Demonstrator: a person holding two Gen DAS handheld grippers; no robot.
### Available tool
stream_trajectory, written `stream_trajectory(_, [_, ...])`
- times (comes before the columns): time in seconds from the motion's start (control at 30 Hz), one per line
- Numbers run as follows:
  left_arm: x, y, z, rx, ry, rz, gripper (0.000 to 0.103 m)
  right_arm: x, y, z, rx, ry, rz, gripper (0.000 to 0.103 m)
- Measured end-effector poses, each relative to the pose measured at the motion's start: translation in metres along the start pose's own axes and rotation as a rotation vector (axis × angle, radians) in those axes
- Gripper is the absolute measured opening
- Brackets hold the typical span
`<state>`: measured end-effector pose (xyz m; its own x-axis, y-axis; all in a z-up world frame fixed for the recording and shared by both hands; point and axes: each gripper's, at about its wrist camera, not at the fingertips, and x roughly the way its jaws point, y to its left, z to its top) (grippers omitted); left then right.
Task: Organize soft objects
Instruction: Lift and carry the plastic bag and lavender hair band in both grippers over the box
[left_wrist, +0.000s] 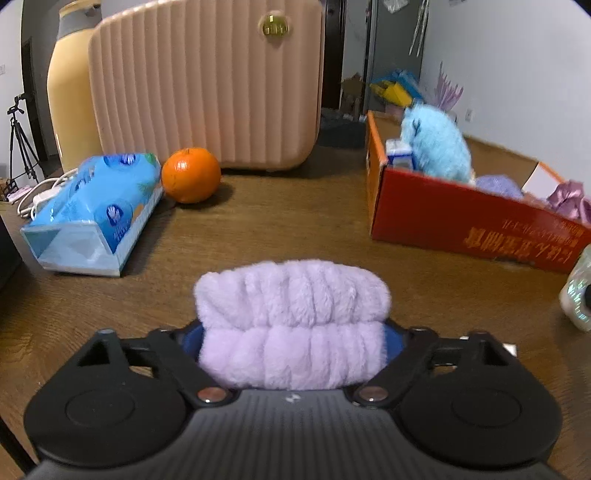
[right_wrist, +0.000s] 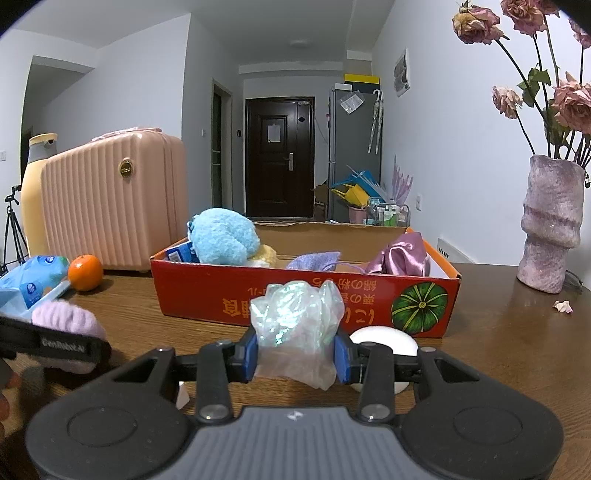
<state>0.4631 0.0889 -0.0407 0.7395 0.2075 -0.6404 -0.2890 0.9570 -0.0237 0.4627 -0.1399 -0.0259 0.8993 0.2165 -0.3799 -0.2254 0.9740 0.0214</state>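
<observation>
Holding left: the left hand-held gripper (left_wrist: 291, 332) grips a lilac plush headband (left_wrist: 291, 321), folded into two ribbed, fleecy rolls, between its blue pads; it hangs just above the worktop (left_wrist: 277, 229).
Holding right: the right hand-held gripper (right_wrist: 297, 354) is closed on a crumpled iridescent plastic wrap (right_wrist: 295, 325), thin, translucent and shiny, pinched between blue pads.
Headband seen from the right: the same lilac bundle (right_wrist: 66, 321) shows at lower left, fuzzy and rounded, behind a black finger of the left tool.
Box: a red cardboard box (right_wrist: 306, 295), rectangular and open-topped, printed with orange characters and a green pumpkin, sits on the worktop ahead of both tools.
Box contents: a shaggy blue plush toy (right_wrist: 221, 236) at the left end, a flat lilac knitted piece (right_wrist: 314, 260) in the middle, a glossy pink satin pouch (right_wrist: 400, 256) at the right end, all inside.
Worktop: dark brown wood with visible grain.
White disc: a smooth white rounded object (right_wrist: 388, 341) lies just behind the right tool, touching the box front or just beside it; I cannot tell which.
Left side: a blue plastic-wrapped tissue pack (left_wrist: 96, 210) lies beside a round orange (left_wrist: 191, 174).
Behind: a ribbed, peach hard-shell suitcase (left_wrist: 207, 81) stands upright.
Right edge: a lumpy mauve vase (right_wrist: 550, 225) holds dried pink roses (right_wrist: 569, 103).
</observation>
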Motion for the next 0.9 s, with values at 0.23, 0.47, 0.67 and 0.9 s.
stream_trajectory(0.23, [-0.021, -0.002, 0.004, -0.002, -0.109, -0.016, 0.061, -0.003, 0.0, 0.0, -0.002, -0.014, 0.004, 0.039])
stream_trajectory(0.47, [-0.04, -0.005, 0.008, -0.007, -0.214, -0.031, 0.061, -0.006, -0.001, 0.003, 0.01, -0.035, 0.006, 0.039])
stream_trajectory(0.67, [-0.054, -0.013, 0.01, 0.008, -0.287, -0.05, 0.061, -0.007, -0.004, 0.008, 0.022, -0.075, -0.001, 0.039])
stream_trajectory(0.9, [-0.059, -0.03, 0.017, 0.001, -0.338, -0.076, 0.061, 0.0, -0.012, 0.016, 0.04, -0.111, -0.015, 0.039])
